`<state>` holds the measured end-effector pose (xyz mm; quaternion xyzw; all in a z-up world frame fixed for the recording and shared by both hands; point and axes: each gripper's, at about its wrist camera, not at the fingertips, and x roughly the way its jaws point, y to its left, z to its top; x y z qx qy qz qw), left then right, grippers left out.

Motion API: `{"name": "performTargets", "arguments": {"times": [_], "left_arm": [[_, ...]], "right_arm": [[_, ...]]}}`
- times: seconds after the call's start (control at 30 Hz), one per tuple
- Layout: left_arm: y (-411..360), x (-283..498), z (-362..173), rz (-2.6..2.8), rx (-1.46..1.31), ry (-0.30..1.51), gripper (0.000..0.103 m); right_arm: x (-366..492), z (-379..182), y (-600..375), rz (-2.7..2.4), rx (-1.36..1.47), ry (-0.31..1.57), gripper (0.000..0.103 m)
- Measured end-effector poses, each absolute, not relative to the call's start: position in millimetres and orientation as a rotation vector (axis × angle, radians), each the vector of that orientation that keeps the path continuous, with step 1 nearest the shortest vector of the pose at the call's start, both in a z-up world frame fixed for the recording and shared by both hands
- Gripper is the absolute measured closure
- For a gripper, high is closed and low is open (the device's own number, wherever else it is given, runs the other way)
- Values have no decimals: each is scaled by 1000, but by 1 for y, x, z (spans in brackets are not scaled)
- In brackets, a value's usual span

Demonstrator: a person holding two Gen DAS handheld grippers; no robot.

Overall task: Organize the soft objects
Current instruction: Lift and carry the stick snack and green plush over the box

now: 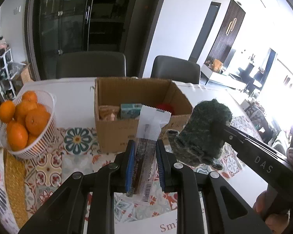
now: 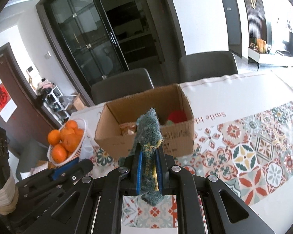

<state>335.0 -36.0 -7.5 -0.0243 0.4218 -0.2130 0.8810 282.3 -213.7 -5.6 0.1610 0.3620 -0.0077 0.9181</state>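
My left gripper (image 1: 145,146) is shut on a long snack packet (image 1: 146,154), white at its far end, held above the patterned tablecloth in front of an open cardboard box (image 1: 134,132). My right gripper (image 2: 148,154) is shut on a green scouring pad (image 2: 149,136), held upright just in front of the same box (image 2: 177,142). The pad also shows in the left wrist view (image 1: 203,132), right of the box. The box holds a teal carton (image 1: 129,110), a red item (image 2: 177,116) and an orange-beige packet (image 1: 108,113).
A white basket of oranges (image 1: 23,122) stands left of the box on the tablecloth (image 2: 254,156). Two dark chairs (image 1: 90,64) stand behind the table. A straw mat (image 1: 13,185) lies at the left edge.
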Motion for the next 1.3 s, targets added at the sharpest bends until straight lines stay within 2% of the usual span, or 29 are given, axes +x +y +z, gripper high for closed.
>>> {"name": "performTargets", "arguments": {"times": [0.8, 1.3], "left_arm": [[-51, 380, 24, -498, -4, 875, 81], [-59, 447, 24, -484, -21, 904, 81]], "right_arm": [[324, 27, -223, 21, 332, 695, 90], [390, 49, -221, 75, 277, 686, 90]]}}
